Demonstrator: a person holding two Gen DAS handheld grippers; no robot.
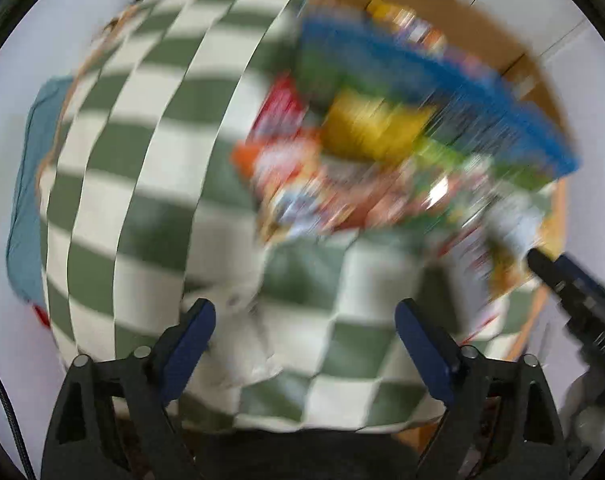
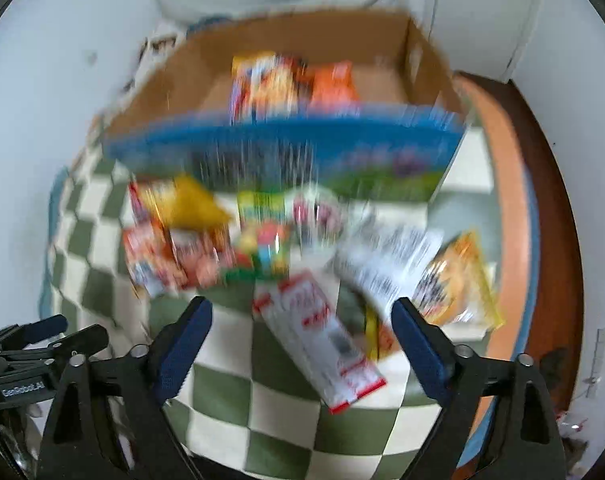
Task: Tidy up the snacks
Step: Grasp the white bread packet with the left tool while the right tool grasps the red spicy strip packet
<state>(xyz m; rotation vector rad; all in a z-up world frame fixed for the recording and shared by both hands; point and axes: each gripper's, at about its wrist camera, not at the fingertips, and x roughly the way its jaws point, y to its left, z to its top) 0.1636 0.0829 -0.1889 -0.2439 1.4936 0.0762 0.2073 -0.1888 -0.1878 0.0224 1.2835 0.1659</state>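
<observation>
Early days on this one, I'd say. A couple of packets already sit in the cardboard box (image 2: pixel 382 80) up at 12 o'clock, but most of the snack pile (image 2: pixel 206 236) is spread on the checkered cloth (image 2: pixel 238 392) of the bench just in front of it, with a red-and-white packet (image 2: pixel 322 340) lying closest at 6 o'clock. Everything's blurry, so no brands. Left claw (image 1: pixel 304 344) and right claw (image 2: pixel 302 340) both stand wide with nothing in them.

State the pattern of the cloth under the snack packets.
Green and white checked cloth, clearest in the left wrist view.
</observation>
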